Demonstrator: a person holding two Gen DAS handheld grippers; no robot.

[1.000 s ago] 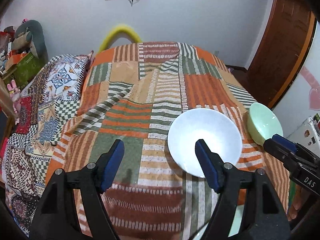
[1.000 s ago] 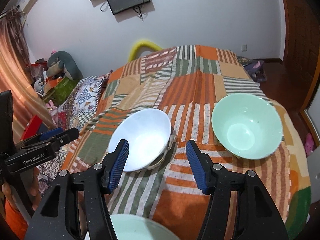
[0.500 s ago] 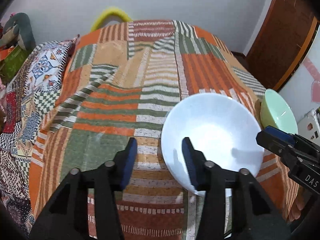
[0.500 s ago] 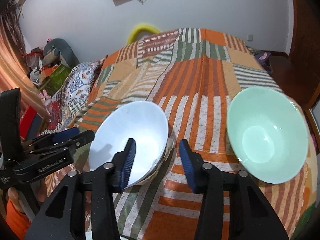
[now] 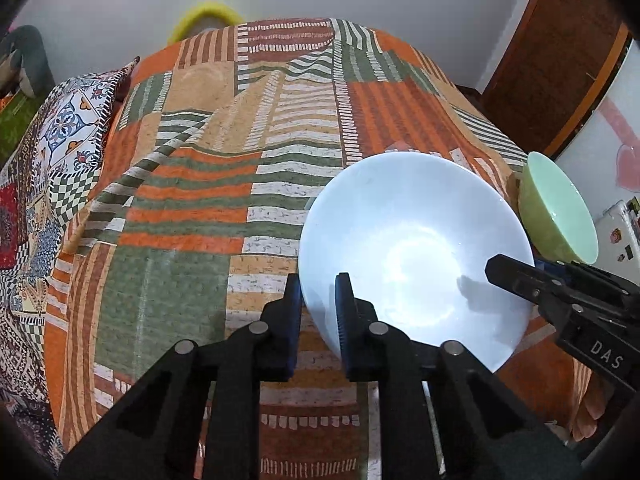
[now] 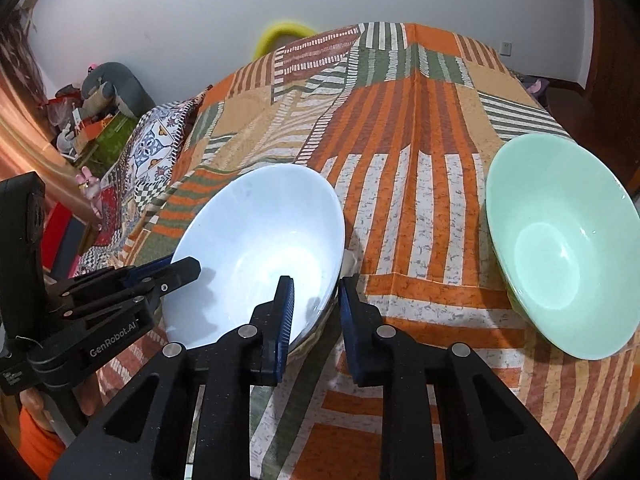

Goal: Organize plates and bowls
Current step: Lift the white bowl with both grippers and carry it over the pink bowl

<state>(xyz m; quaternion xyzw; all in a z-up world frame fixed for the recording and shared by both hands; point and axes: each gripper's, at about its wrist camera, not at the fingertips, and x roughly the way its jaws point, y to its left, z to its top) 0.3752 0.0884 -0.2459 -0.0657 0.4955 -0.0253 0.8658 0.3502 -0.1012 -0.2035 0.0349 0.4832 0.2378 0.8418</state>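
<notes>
Left wrist view: the left hand-held gripper (image 5: 318, 312) straddles the near-left rim of the white bowl (image 5: 412, 252), one pad outside and one inside, the jaws narrowed onto the rim and apparently clamped on it. The bowl is empty and sits on the patchwork bedspread (image 5: 248, 152). The green bowl (image 5: 560, 216) lies just right of the white bowl, tipped on the soft cover. A thin rim grip on glazed ware could slip or let the bowl swing if lifted unevenly.

Right wrist view: the right hand-held gripper (image 6: 314, 312) brackets the white bowl's (image 6: 256, 252) near-right rim, pads close but whether they pinch I cannot tell. The green bowl (image 6: 560, 248), right of the white bowl, is empty too. Two grips pulling apart could twist the bowl loose.
</notes>
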